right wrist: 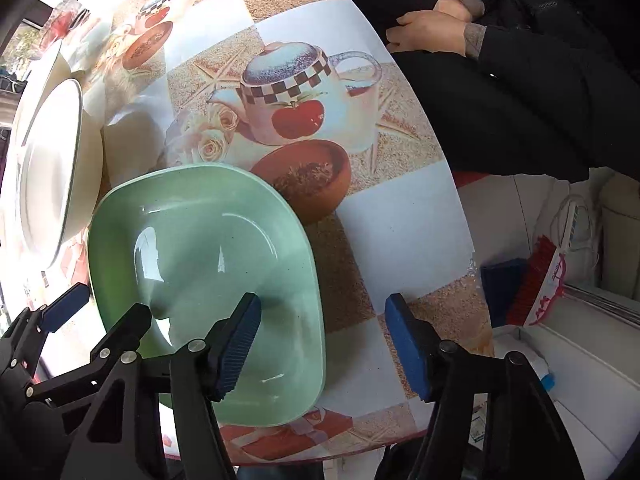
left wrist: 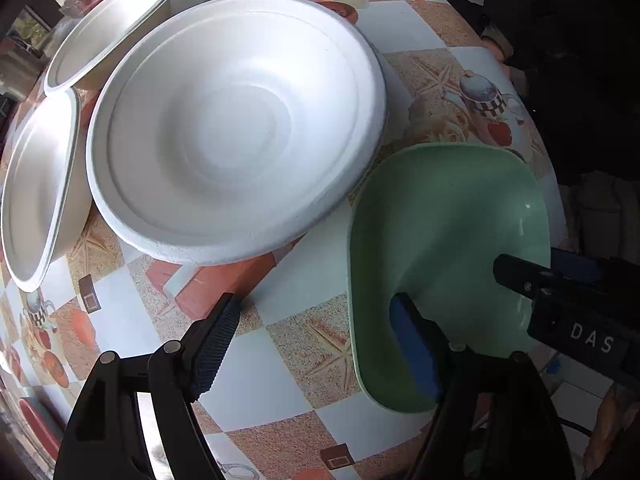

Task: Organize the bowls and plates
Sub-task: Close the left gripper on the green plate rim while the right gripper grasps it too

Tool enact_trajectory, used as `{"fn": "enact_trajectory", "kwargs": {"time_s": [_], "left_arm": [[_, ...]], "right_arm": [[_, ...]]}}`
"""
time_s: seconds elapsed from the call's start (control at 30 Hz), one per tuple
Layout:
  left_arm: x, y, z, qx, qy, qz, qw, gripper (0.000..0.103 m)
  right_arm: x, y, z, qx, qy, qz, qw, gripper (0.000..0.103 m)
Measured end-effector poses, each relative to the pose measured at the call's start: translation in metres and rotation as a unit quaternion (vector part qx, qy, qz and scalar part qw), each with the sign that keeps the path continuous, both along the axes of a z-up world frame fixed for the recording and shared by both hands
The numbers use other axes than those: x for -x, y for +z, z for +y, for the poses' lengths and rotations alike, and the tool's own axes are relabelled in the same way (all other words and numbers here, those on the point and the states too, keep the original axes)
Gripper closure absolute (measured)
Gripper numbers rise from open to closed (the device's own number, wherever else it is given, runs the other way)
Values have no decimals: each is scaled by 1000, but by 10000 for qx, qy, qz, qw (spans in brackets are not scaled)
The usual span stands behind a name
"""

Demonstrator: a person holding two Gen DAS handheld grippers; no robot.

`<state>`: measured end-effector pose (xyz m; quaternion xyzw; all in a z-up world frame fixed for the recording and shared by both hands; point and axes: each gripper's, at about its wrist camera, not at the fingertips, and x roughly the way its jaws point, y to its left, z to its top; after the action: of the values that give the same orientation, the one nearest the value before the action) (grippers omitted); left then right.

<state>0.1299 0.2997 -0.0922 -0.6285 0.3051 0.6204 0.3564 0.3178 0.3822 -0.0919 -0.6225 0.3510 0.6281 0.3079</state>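
A pale green squarish bowl (left wrist: 452, 248) (right wrist: 208, 248) sits on the patterned tablecloth near the table's edge. My left gripper (left wrist: 316, 344) is open and straddles the bowl's left rim, one finger over the cloth and one inside the bowl. My right gripper (right wrist: 322, 348) is open and straddles the opposite rim, with its left finger inside the bowl and its right finger over the table. Neither pair of pads touches the rim. A large white foam bowl (left wrist: 236, 128) lies just beyond the green one.
Two more white bowls (left wrist: 44, 192) (left wrist: 116, 24) stand tilted at the left, one also visible as a white bowl (right wrist: 52, 168) in the right wrist view. A seated person's hands (right wrist: 432, 28) rest past the table edge (right wrist: 468, 216). A brush (right wrist: 540, 280) lies below on the floor.
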Motion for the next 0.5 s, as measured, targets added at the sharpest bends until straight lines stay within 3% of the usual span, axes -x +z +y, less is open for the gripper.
{"fn": "enact_trajectory", "kwargs": {"time_s": [0.07, 0.17, 0.23, 0.27, 0.3, 0.5], "left_arm": [[1, 0, 1, 35, 6, 43, 10000, 24], [0, 2, -1, 24, -79, 115, 9999, 35], [1, 8, -7, -58, -187, 106, 9998, 59], [1, 9, -8, -96, -252, 64, 9996, 66], [2, 10, -10, -124, -305, -9, 9995, 80], [2, 4, -39, -14, -404, -48, 9992, 83]], "right_arm": [[2, 1, -2, -19, 119, 46, 9999, 50], [14, 8, -10, 25, 437, 182, 9989, 76], [19, 9, -17, 80, 607, 174, 9980, 79], [21, 9, -19, 105, 656, 193, 9976, 81], [21, 7, -22, 146, 689, 210, 9973, 83], [33, 7, -59, 346, 1038, 111, 9939, 83]]}}
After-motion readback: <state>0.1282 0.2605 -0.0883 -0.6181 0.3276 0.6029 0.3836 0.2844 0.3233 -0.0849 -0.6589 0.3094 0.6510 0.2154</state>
